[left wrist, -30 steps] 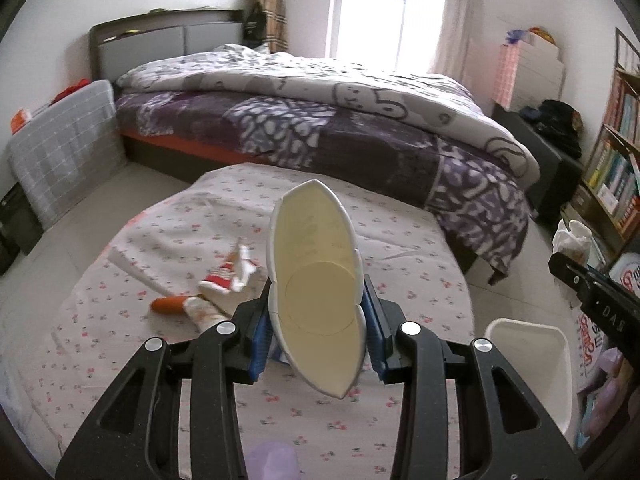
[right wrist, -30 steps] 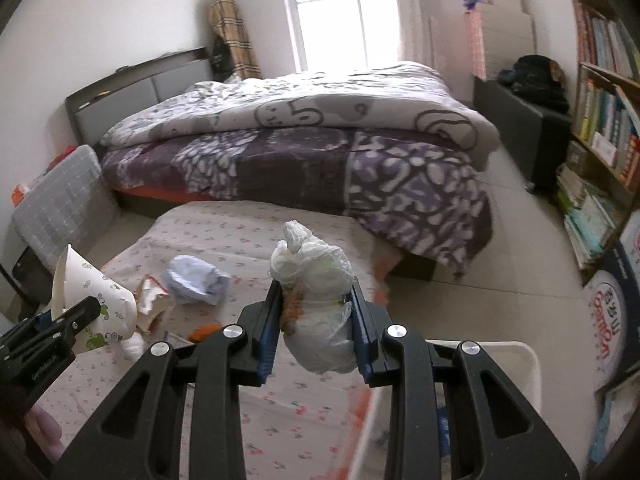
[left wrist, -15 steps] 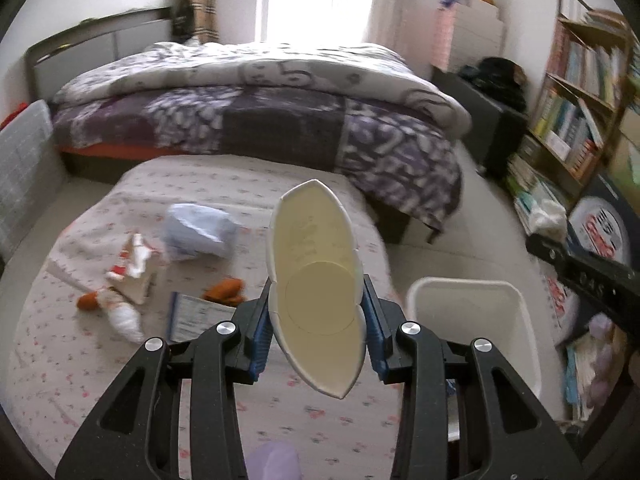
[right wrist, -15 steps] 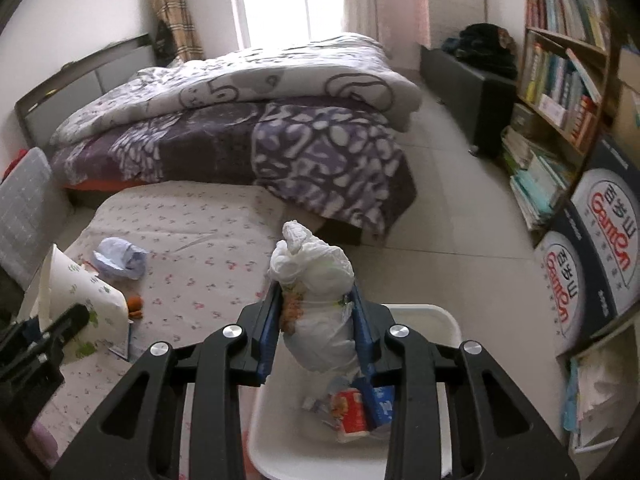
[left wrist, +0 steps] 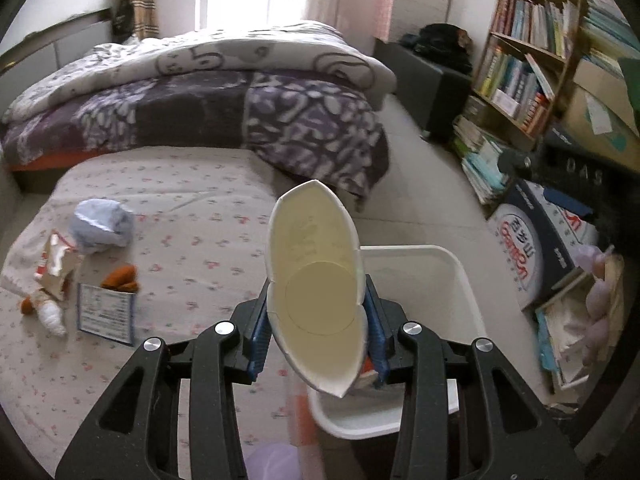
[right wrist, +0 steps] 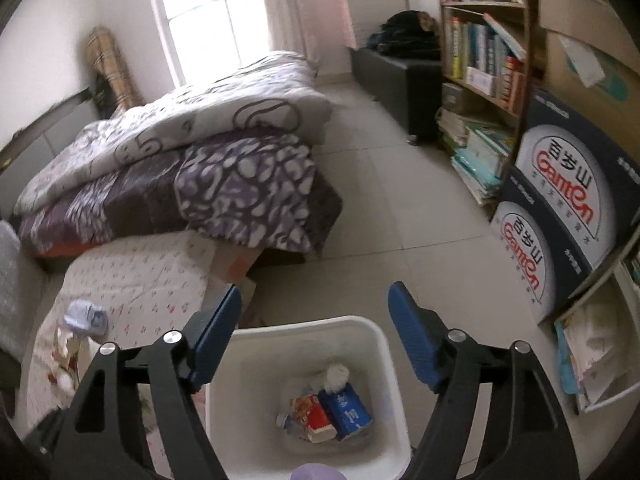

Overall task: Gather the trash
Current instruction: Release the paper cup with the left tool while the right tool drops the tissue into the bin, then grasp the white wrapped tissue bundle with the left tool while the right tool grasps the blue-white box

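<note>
Right gripper [right wrist: 314, 334] above white bin [right wrist: 376, 330], jaws opening, nothing between them. Bin floor holds cartons [right wrist: 334, 416] plus knotted white bag [right wrist: 336, 376]. Left gripper [left wrist: 316, 332] clamps flattened paper cup [left wrist: 316, 284] near bin's left edge, undropped. Left on floral sheet [left wrist: 200, 208], left edge: blue wad [left wrist: 102, 226], wrappers [left wrist: 54, 266], leaflet [left wrist: 105, 312].

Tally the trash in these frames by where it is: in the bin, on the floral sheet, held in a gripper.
In the white plastic bin: 4 that I can make out (blue carton, red carton, white wad, small bottle)
On the floral sheet: about 6
Held by the left gripper: 1, a squashed paper cup
Total: about 11
</note>
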Demonstrator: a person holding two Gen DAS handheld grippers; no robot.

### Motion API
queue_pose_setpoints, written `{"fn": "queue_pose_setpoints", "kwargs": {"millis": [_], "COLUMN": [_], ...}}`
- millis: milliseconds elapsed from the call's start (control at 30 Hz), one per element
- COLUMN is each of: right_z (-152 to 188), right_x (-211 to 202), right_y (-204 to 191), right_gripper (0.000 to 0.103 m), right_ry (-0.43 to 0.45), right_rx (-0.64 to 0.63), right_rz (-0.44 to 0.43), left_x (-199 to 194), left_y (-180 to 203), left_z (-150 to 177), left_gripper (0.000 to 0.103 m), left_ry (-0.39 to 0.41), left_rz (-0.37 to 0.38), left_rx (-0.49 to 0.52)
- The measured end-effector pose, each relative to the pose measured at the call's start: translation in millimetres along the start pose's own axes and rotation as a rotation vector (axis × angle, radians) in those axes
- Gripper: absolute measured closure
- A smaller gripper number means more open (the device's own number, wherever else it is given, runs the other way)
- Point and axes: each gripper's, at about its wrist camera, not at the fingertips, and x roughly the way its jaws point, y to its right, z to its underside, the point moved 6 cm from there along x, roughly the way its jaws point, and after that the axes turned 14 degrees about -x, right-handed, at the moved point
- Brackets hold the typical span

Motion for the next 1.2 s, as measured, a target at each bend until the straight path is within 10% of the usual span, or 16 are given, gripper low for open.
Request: {"fn": "queue_pose_setpoints", "kwargs": {"millis": [267,567,833,1200], "right_z": [-3,-5,-11,-14], "right_x": [0,0,-1,10], "right_y": [25,31,4,-89], "right_gripper": [0.024,0.024,0.017,0.016], "right_ry": [0.005,0.009,0.018,0.004], "right_rx": [0.064,0.098,0.092,-0.072], "right_rz": [0.015,0.014,-0.022,-0.055], "left_x": [15,20,1,-22], "left_y": [31,41,-7,-141], "left_z": [12,16,-5,-52], "left_gripper": [0.061,0.033,0.021,0.016], "left_ry": [-0.037,-0.061,0.006,0.061], "left_rz": [0.028,0.041,-0.137,-0.378], "left_rx": [0.046,0.062,0.133,-0.013]}}
